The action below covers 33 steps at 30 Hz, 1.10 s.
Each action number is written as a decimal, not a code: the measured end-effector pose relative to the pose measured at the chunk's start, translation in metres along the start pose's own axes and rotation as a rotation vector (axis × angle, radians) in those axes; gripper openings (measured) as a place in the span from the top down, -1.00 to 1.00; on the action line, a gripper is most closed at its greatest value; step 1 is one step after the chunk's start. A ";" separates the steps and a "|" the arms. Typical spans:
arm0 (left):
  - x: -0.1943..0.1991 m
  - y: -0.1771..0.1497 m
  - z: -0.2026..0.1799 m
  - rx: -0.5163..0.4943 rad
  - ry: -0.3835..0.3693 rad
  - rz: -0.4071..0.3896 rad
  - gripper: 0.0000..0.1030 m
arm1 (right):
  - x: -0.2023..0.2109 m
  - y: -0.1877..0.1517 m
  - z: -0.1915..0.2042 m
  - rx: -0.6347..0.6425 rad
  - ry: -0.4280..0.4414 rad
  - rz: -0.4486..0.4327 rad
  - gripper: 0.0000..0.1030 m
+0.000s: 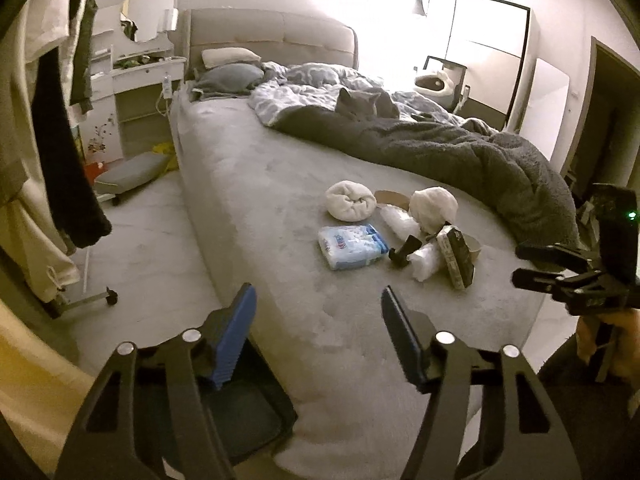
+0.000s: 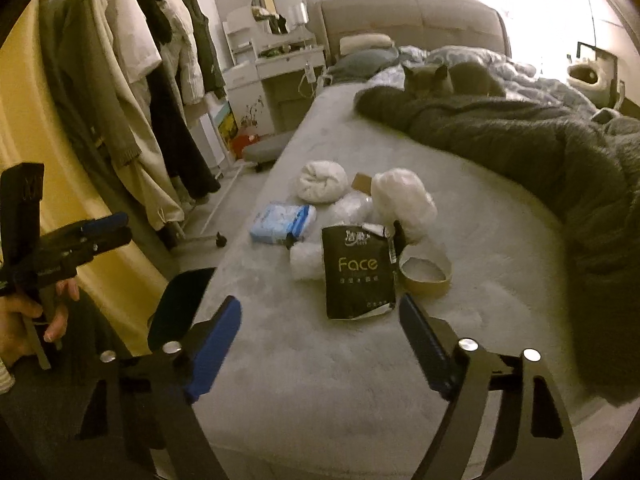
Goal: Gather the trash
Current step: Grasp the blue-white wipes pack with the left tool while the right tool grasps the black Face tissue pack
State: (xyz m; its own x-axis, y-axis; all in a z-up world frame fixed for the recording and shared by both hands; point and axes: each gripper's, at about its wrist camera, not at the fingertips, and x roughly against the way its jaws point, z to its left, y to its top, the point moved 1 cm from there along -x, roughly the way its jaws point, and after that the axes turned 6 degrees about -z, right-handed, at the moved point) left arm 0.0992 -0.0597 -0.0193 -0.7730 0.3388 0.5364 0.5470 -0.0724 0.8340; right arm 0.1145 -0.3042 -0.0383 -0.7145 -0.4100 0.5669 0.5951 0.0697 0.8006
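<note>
A heap of trash lies on the grey bed [image 1: 280,184]. It holds a black "Face" tissue pack [image 2: 358,272], a blue-and-white tissue pack [image 1: 352,246], a white crumpled wad [image 1: 350,201], a white plastic bag [image 2: 402,200], a white roll [image 2: 306,262] and a cardboard tape ring [image 2: 426,276]. My left gripper [image 1: 319,292] hangs open over the bed's near edge, short of the heap, with nothing between its blue pads. My right gripper [image 2: 320,302] is open too, just in front of the black pack and apart from it. Each gripper shows in the other's view, the right [image 1: 524,264] and the left [image 2: 116,226].
A grey cat [image 2: 432,76] lies on a dark fluffy blanket [image 1: 460,152] behind the heap. A dark bin-like container [image 1: 256,420] sits below the left gripper beside the bed. Left of the bed are a clothes rack [image 2: 132,80], a white dressing table [image 1: 136,68] and a grey footstool [image 1: 128,174].
</note>
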 end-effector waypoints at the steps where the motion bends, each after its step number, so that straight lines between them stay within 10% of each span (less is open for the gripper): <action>1: -0.004 0.001 0.000 0.010 -0.013 0.007 -0.30 | -0.004 0.000 0.000 0.004 -0.003 0.010 -0.48; 33: -0.122 0.023 -0.042 -0.017 -0.094 0.147 -0.43 | -0.077 -0.004 -0.035 -0.005 -0.016 0.151 -0.09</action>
State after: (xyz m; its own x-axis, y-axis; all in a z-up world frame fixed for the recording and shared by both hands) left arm 0.1925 -0.1426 -0.0607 -0.6513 0.4093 0.6390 0.6459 -0.1431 0.7499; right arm 0.1800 -0.3049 -0.0918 -0.6225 -0.3811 0.6836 0.6980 0.1247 0.7051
